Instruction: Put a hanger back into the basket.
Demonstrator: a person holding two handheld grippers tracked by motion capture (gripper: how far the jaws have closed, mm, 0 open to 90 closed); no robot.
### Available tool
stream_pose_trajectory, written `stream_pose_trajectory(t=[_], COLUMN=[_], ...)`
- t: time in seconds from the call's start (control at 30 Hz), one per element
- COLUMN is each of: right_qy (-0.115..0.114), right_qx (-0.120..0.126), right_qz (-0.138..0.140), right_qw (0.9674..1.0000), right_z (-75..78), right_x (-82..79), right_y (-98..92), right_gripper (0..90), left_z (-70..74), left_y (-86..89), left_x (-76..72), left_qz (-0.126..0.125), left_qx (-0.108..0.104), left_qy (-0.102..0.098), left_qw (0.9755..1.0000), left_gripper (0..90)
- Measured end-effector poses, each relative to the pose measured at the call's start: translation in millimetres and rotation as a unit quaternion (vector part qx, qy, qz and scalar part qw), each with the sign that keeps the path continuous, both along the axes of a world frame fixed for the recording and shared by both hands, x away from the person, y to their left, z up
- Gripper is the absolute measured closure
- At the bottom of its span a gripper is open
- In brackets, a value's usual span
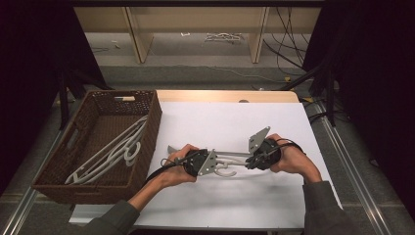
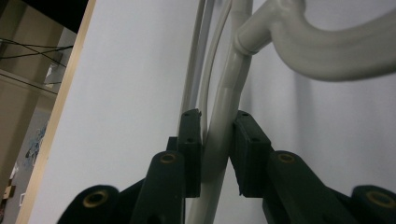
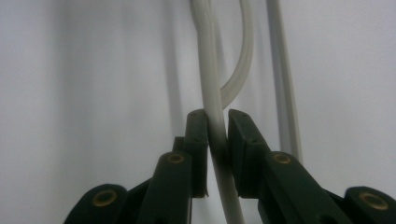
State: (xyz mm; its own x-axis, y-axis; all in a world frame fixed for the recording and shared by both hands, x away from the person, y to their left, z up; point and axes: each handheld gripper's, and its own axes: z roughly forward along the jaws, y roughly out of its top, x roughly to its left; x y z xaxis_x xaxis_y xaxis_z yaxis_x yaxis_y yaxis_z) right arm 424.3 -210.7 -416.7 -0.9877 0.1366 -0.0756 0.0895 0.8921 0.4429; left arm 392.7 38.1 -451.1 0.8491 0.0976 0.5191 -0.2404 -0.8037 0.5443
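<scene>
A white plastic hanger (image 1: pixel 229 164) lies across the white table cover (image 1: pixel 220 120), between my two hands. My left gripper (image 1: pixel 214 162) faces right. In the left gripper view, the left gripper (image 2: pixel 217 140) is shut on a curved bar of the hanger (image 2: pixel 327 51), just below the hook's neck. My right gripper (image 1: pixel 248 160) faces left toward the other. In the right gripper view, the right gripper (image 3: pixel 216 135) pinches a thin bar of the hanger (image 3: pixel 210 70) between both pads. The two grippers hold the same hanger, close together.
A brown woven basket (image 1: pixel 152 125) stands at the left of the table and holds several white hangers (image 1: pixel 112 154). The table's wooden far edge (image 1: pixel 225 95) shows beyond the cover. Black cables run over the floor behind.
</scene>
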Motion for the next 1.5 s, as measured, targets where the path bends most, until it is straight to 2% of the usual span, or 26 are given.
stream_pose_trajectory(t=[0.13, 0.17, 0.27, 0.4, 0.5, 0.57, 0.67, 0.7, 0.73, 0.77, 0.8, 0.87, 0.93, 0.97, 1.0, 1.07, 1.1, 1.17, 1.27, 1.3, 1.33, 1.37, 1.4, 1.43, 1.47, 1.5], right_qy=[-0.004, -0.003, -0.016, -0.023, -0.034, -0.038, -0.048, -0.056, -0.063, -0.066, -0.068, -0.074, -0.072, -0.076, -0.083, -0.081, -0.083, -0.078, -0.084, -0.085, -0.087, -0.084, -0.073, -0.072, -0.075, -0.075], right_qx=[0.015, 0.023, 0.055, 0.079, 0.093, 0.109, 0.131, 0.142, 0.154, 0.162, 0.175, 0.191, 0.203, 0.210, 0.219, 0.232, 0.242, 0.247, 0.253, 0.259, 0.265, 0.278, 0.288, 0.297, 0.301, 0.302], right_qz=[-0.023, -0.038, -0.082, -0.115, -0.146, -0.173, -0.199, -0.206, -0.217, -0.225, -0.237, -0.242, -0.250, -0.253, -0.258, -0.273, -0.272, -0.278, -0.283, -0.279, -0.279, -0.275, -0.265, -0.265, -0.265, -0.265], right_qw=[0.9996, 0.9990, 0.9950, 0.9899, 0.9844, 0.9781, 0.9700, 0.9666, 0.9619, 0.9584, 0.9533, 0.9485, 0.9439, 0.9413, 0.9373, 0.9302, 0.9277, 0.9247, 0.9215, 0.9206, 0.9191, 0.9165, 0.9172, 0.9146, 0.9128, 0.9128], right_z=[2.0, 3.6, 6.4, 10.4, 13.9, 16.5, 21.9, 23.8, 25.3, 28.0, 30.0, 34.5, 38.1, 39.7, 41.0, 44.1, 44.7, 45.6, 44.5, 43.7, 44.3, 44.4, 45.2, 46.2, 47.4, 48.9], right_x=[1.6, 2.3, 6.0, 7.8, 8.4, 8.0, 7.3, 6.8, 6.4, 5.8, 4.5, 2.8, -1.2, -3.0, -4.4, -9.0, -10.4, -15.0, -22.2, -24.0, -26.7, -28.8, -30.4, -32.7, -34.7, -37.3], right_y=[-2.5, -3.5, -5.9, -4.9, -4.3, -4.8, -7.5, -8.7, -9.3, -10.7, -11.1, -13.3, -14.0, -14.1, -14.2, -14.4, -14.7, -14.7, -14.9, -14.8, -15.6, -16.0, -17.0, -18.1, -19.3, -20.0], right_gripper=[74.5, 71.9, 65.7, 56.1, 47.3, 43.1, 37.8, 36.1, 34.4, 33.6, 32.6, 30.4, 29.2, 29.1, 28.8, 27.8, 27.2, 25.1, 25.2, 25.3, 25.3, 25.3, 25.3, 25.1, 24.4, 24.5], left_z=[8.7, 10.6, 17.7, 21.6, 24.0, 26.3, 32.6, 27.6, 36.9, 39.7, 41.7, 46.1, 48.4, 49.6, 50.4, 53.0, 54.8, 59.2, 67.3, 70.9, 75.1, 79.3, 83.9, 88.6, 94.0, 99.5], left_y=[-0.7, -0.3, 1.7, 6.2, 10.0, 13.0, 18.8, 14.4, 23.4, 25.7, 27.4, 30.2, 31.4, 32.3, 33.5, 37.1, 39.1, 43.5, 50.7, 53.0, 55.7, 58.1, 60.7, 62.3, 64.3, 66.2], left_x=[-1.9, -2.4, -2.4, 1.3, 4.8, 7.0, 11.3, 7.8, 12.9, 13.8, 14.0, 14.9, 15.3, 15.6, 15.7, 16.8, 17.1, 17.1, 15.9, 14.0, 12.0, 10.0, 8.3, 6.5, 4.1, 2.5], left_qz=[-0.003, -0.005, 0.001, 0.023, 0.042, 0.053, 0.065, 0.095, 0.085, 0.089, 0.098, 0.114, 0.130, 0.134, 0.138, 0.146, 0.149, 0.156, 0.163, 0.162, 0.159, 0.163, 0.163, 0.162, 0.165, 0.163], left_qx=[0.001, -0.008, -0.029, -0.043, -0.056, -0.067, -0.084, -0.161, -0.097, -0.099, -0.105, -0.109, -0.120, -0.121, -0.126, -0.136, -0.141, -0.153, -0.183, -0.190, -0.194, -0.205, -0.212, -0.221, -0.223, -0.223], left_qy=[0.005, 0.008, 0.027, 0.056, 0.074, 0.085, 0.095, 0.121, 0.097, 0.099, 0.102, 0.104, 0.111, 0.113, 0.118, 0.126, 0.129, 0.137, 0.159, 0.162, 0.163, 0.170, 0.176, 0.180, 0.180, 0.179], left_qw=[1.0000, 0.9999, 0.9992, 0.9973, 0.9948, 0.9927, 0.9897, 0.9749, 0.9868, 0.9861, 0.9844, 0.9820, 0.9780, 0.9772, 0.9753, 0.9718, 0.9701, 0.9662, 0.9563, 0.9545, 0.9541, 0.9501, 0.9473, 0.9446, 0.9437, 0.9442], left_gripper=[76.9, 77.8, 79.5, 79.6, 79.6, 79.6, 79.6, 79.6, 79.6, 79.6, 79.6, 79.6, 79.5, 79.6, 79.6, 79.6, 79.5, 79.6, 79.5, 79.5, 79.5, 79.5, 79.5, 79.5, 79.5, 79.5])
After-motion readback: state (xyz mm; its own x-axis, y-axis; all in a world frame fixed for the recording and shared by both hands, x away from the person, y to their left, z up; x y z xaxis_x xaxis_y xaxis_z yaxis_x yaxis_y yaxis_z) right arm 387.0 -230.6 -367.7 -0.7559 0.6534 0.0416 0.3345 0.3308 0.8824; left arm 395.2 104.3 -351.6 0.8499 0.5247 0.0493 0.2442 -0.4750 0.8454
